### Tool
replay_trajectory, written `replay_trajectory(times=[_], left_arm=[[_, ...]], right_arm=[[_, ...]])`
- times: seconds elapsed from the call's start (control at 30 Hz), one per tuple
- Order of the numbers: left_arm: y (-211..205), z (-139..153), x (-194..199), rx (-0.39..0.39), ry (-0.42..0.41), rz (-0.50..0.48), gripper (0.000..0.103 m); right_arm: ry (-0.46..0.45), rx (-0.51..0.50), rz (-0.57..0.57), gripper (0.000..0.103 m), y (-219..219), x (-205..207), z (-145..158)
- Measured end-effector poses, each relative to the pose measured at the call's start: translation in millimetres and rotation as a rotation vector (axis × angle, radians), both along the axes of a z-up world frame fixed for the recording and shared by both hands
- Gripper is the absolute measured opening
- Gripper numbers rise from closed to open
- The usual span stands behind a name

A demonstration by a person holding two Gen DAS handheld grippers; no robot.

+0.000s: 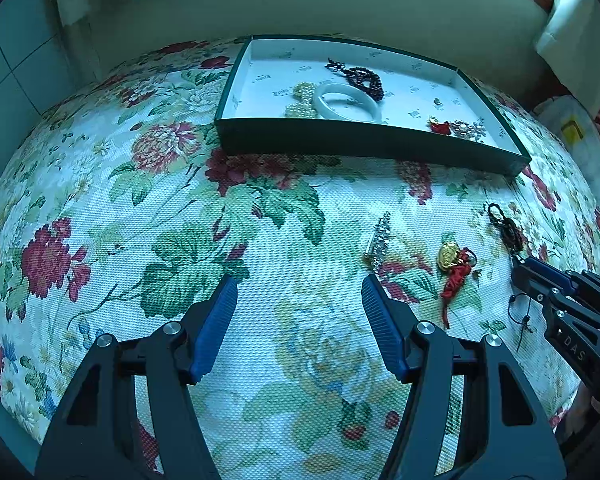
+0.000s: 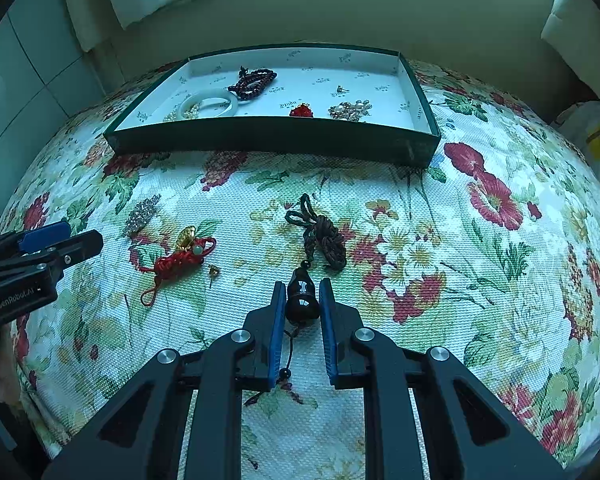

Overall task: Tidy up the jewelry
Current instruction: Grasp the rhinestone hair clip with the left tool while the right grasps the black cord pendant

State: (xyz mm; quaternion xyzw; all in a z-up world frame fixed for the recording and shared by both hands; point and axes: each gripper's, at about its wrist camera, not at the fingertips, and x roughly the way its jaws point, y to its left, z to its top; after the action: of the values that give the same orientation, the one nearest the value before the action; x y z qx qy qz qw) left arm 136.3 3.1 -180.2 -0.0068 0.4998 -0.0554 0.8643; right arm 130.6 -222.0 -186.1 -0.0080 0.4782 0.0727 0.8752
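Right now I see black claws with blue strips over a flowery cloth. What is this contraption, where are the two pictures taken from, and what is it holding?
There is no robot here: a person holds a two-fingered gripper in each hand, and a wide-angle camera on each looks forward along its fingers. One picture comes from the left gripper, whose fingers are spread apart with nothing between them. The other comes from the right gripper, whose fingers are closed on a dark gourd-shaped pendant; its knotted dark cord lies ahead on the floral tablecloth. Still on the cloth are a red knotted charm with a gold piece and a rhinestone clip. At the far edge sits a green tray already holding a pale bangle, dark red beads, pearl beads and a sparkly brooch.
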Motion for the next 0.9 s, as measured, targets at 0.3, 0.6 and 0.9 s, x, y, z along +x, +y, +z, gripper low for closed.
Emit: replay_trajectory(times=[0.3,0.6,0.9], left_arm=[[-5,-2,6,-0.002,0.010,-0.020,0.064],[-33,-6,17,-0.004,0.003,-0.086,0.059],[-45,-10,29,0.010,-0.007,-0.125,0.035]], right_arm=[[0.006,0.007,-0.013,0.017,-4,2,-1],[0.012,0.002,-0.045,0.017,-18,3,-1],[0.015,0.019,-0.048,0.017,-21,4,-1]])
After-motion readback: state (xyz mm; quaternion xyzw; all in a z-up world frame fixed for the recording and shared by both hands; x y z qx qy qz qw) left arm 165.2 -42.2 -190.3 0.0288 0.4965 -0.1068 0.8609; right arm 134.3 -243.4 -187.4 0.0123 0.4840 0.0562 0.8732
